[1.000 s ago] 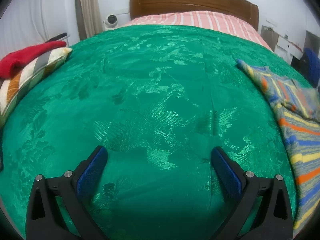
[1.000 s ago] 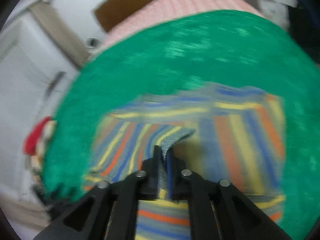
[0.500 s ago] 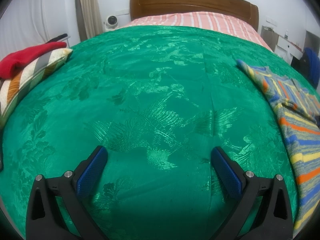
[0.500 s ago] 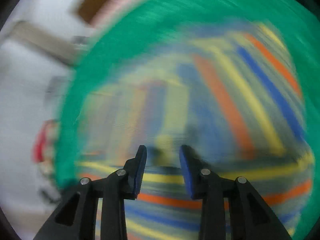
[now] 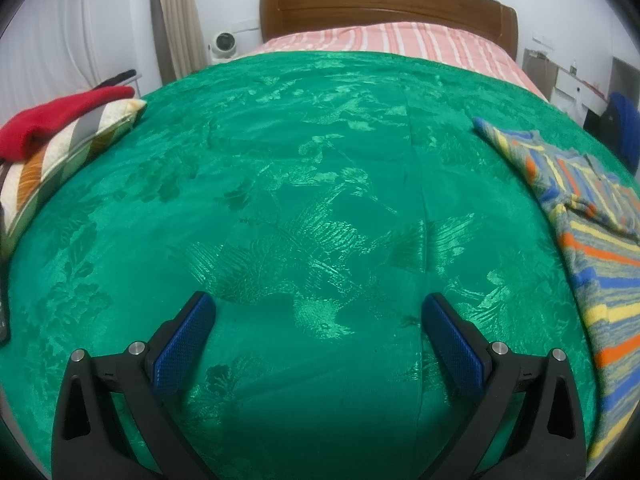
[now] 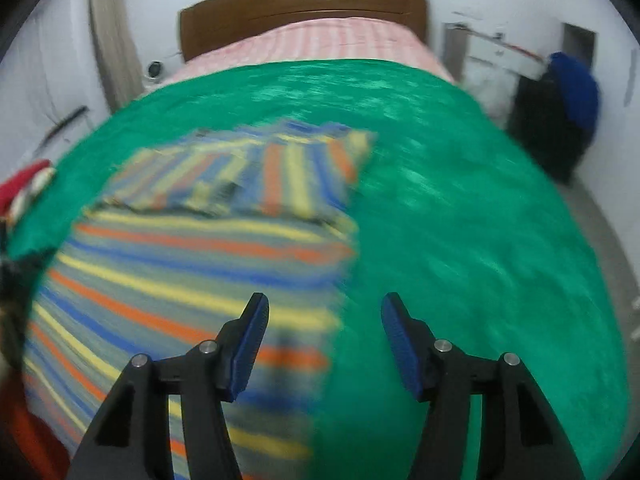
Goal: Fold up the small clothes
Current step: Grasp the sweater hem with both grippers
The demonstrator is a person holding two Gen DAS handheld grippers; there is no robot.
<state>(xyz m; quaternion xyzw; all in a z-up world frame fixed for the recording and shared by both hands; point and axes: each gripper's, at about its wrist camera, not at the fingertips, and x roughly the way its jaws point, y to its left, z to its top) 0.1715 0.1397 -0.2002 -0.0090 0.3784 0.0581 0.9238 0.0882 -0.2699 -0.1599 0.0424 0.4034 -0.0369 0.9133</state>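
A striped garment (image 6: 208,256) in blue, yellow, orange and grey lies flat on the green bedspread (image 6: 460,240), its far part folded over itself. My right gripper (image 6: 324,310) hovers over the garment's right edge; its jaws are opening and nothing is between them. In the left wrist view the same striped garment (image 5: 588,224) lies along the right side of the bedspread (image 5: 300,184). My left gripper (image 5: 320,312) hangs wide open over bare green cloth, well to the left of the garment, holding nothing.
A striped pillow (image 5: 60,152) with a red garment (image 5: 52,118) on top sits at the bed's left edge. A wooden headboard (image 5: 384,4) and pink striped sheet (image 5: 400,40) are at the far end. A dark chair with something blue (image 6: 568,96) stands right of the bed.
My right gripper let go of the garment's edge it was pinching, opened, and swung right toward the garment's right edge. The folded flap now lies on the garment. The left gripper stayed still.
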